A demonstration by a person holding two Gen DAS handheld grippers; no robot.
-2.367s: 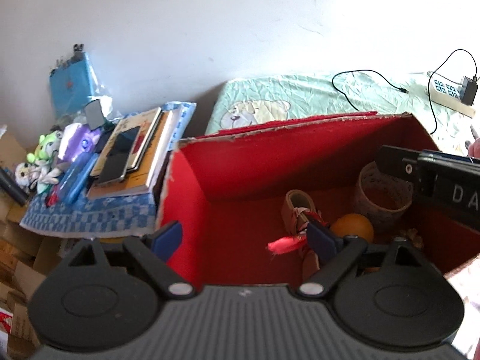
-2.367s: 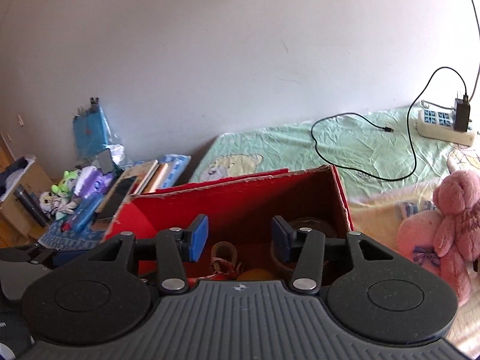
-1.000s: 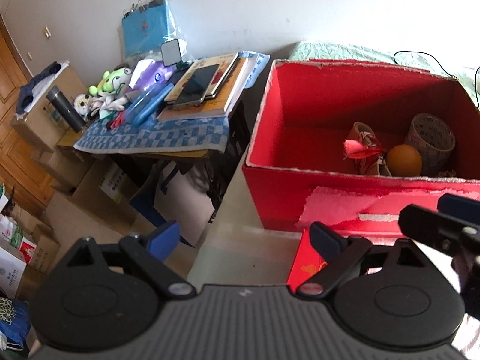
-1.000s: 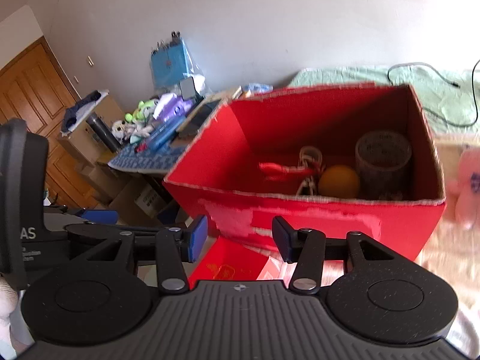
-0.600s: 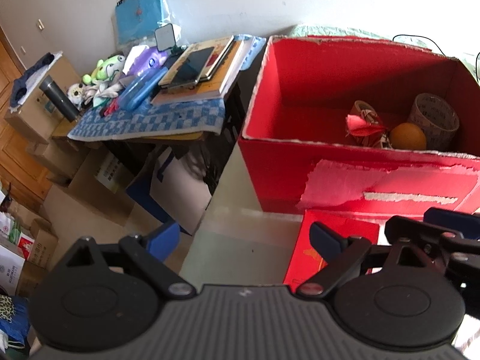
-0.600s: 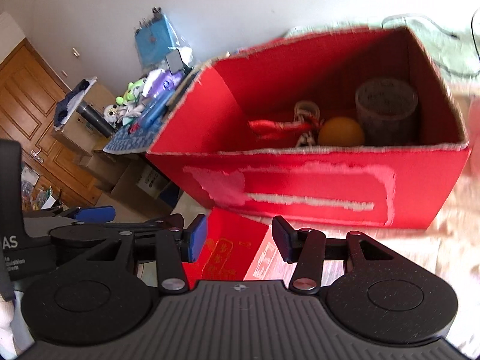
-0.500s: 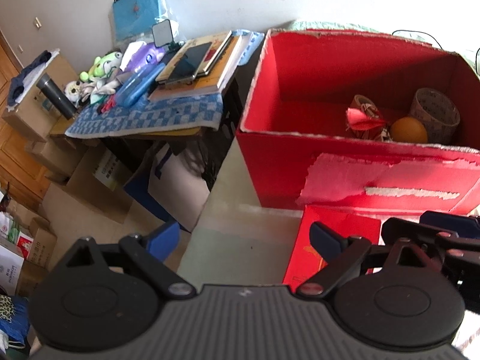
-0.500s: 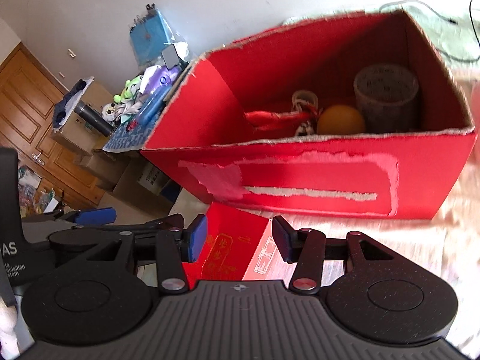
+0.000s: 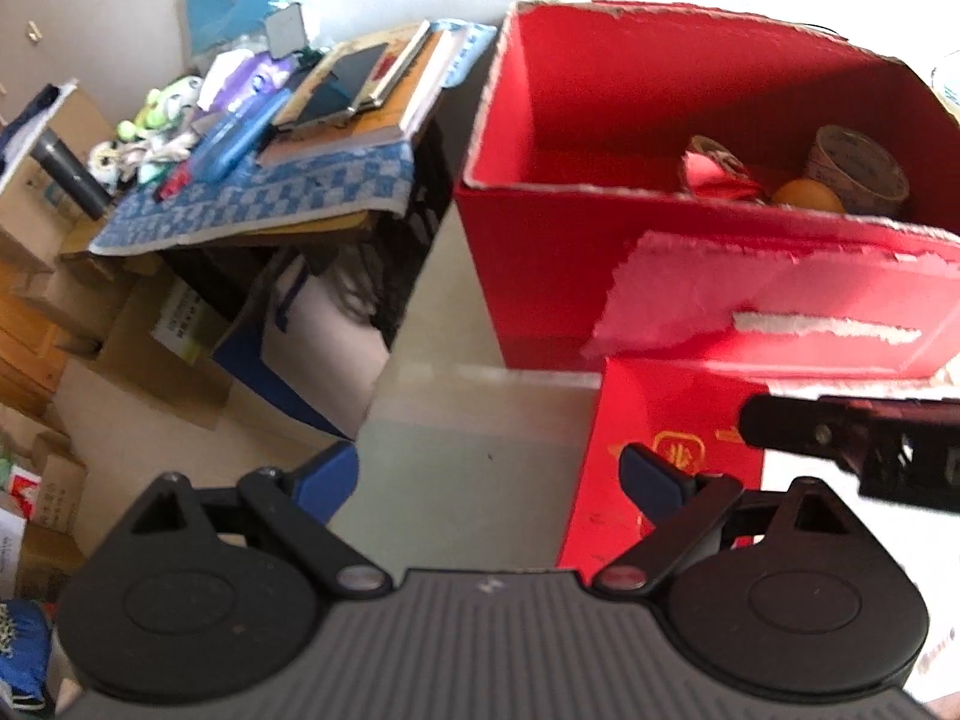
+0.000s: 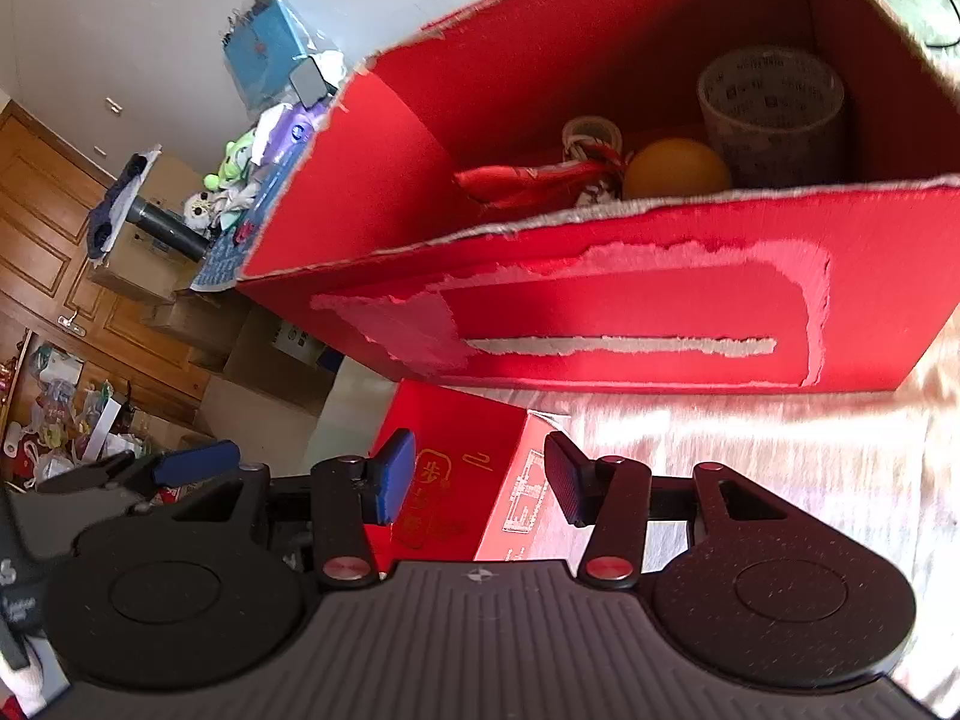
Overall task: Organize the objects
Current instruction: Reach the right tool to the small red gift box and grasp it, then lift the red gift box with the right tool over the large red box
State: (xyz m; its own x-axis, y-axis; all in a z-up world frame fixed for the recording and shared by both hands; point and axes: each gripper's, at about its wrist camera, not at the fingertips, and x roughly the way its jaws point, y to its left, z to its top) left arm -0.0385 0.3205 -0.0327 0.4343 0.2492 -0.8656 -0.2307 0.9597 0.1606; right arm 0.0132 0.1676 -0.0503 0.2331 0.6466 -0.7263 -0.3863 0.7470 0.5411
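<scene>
**Hovering over the small red box**

Pointing both grippers down, I see the small red cardboard box with gold print (image 10: pixel 456 480) lying just in front of the large open red carton (image 10: pixel 630 312). My right gripper (image 10: pixel 480 480) is released, its jaws apart above the box. My left gripper (image 9: pixel 489 477) is spread wide with nothing in it, beside the box's left edge. An orange ball (image 10: pixel 675 168) and a tape roll (image 10: pixel 771 114) sit inside the carton.

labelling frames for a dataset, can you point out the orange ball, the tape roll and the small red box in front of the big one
orange ball (image 10: pixel 678 171), right wrist view, its lit front
tape roll (image 10: pixel 774 120), right wrist view, its outer side wall
small red box (image 10: pixel 456 450), right wrist view, its top face
</scene>
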